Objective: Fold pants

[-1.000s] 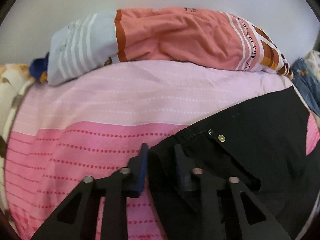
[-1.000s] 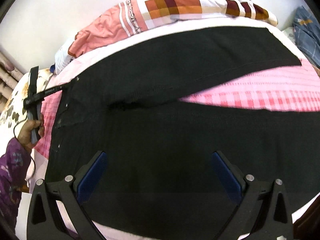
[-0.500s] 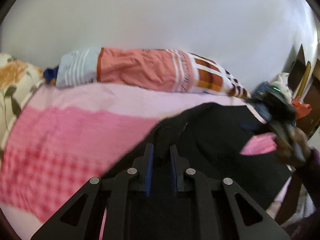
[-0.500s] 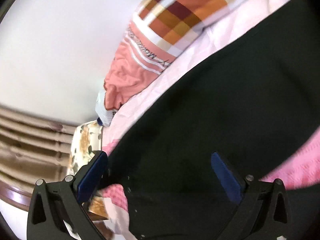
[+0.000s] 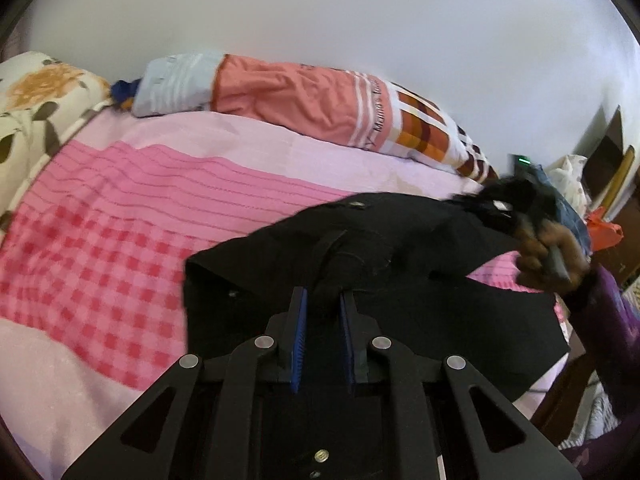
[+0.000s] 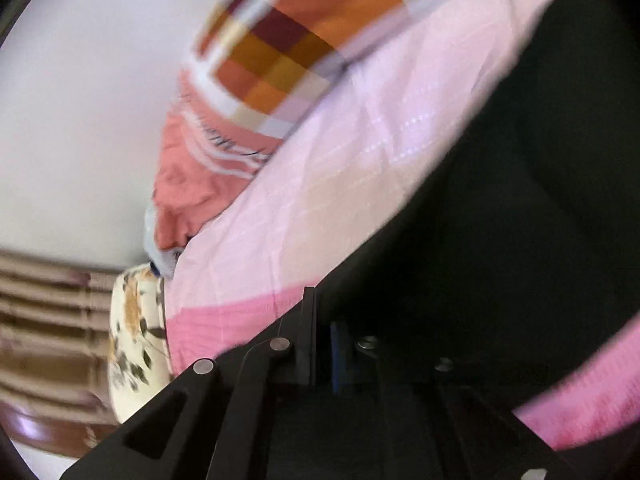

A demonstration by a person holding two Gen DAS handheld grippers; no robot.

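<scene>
Black pants (image 5: 384, 256) lie on a pink bedsheet (image 5: 132, 216), lifted at the waistband. My left gripper (image 5: 323, 300) is shut on a bunch of the black waistband cloth and holds it above the bed. In the right wrist view the black pants (image 6: 500, 184) fill the right side. My right gripper (image 6: 322, 320) has its jaws close together with black cloth between them; the view is blurred. The right hand (image 5: 548, 248) holding the other gripper shows at the pants' far edge in the left wrist view.
A rolled orange, white and checked blanket (image 5: 320, 100) lies along the wall at the back of the bed. A floral pillow (image 5: 36, 96) is at the left. Clothes and furniture (image 5: 600, 184) stand at the right of the bed.
My left gripper closed on the waistband and lifted it. My right gripper went from wide open to shut on the pants cloth and tilted sharply.
</scene>
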